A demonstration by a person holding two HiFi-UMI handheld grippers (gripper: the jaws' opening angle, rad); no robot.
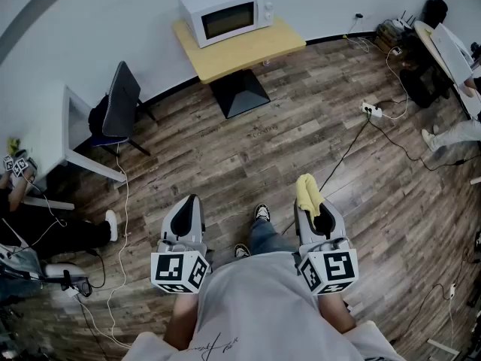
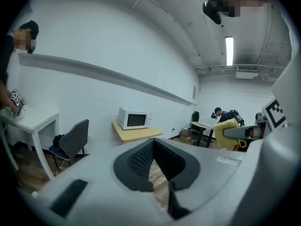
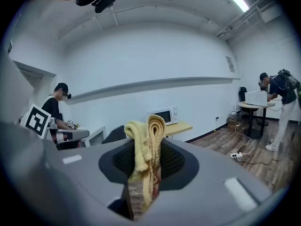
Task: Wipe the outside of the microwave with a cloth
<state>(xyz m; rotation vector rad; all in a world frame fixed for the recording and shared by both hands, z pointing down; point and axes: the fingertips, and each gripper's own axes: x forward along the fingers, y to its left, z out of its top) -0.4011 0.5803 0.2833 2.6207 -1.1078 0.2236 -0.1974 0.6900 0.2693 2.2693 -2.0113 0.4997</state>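
Carrying the yellow cloth (image 1: 306, 189) pinched in the right gripper (image 1: 316, 215), left gripper (image 1: 186, 216) jaws pressed together on nothing. Microwave (image 1: 228, 13) sits on a small table (image 1: 252, 50) well across the room, so next I'd guess walking over before any wiping

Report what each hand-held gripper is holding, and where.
The right hand-held gripper pinches the yellow cloth across its bunched folds, with loops sticking out above. The left hand-held gripper holds nothing.

Approach largely unobstructed.
Open floor (image 1: 248, 164) is found before the microwave (image 1: 227, 13); a chair (image 1: 120, 100) is noted left, a corded power strip (image 1: 372, 110) right.
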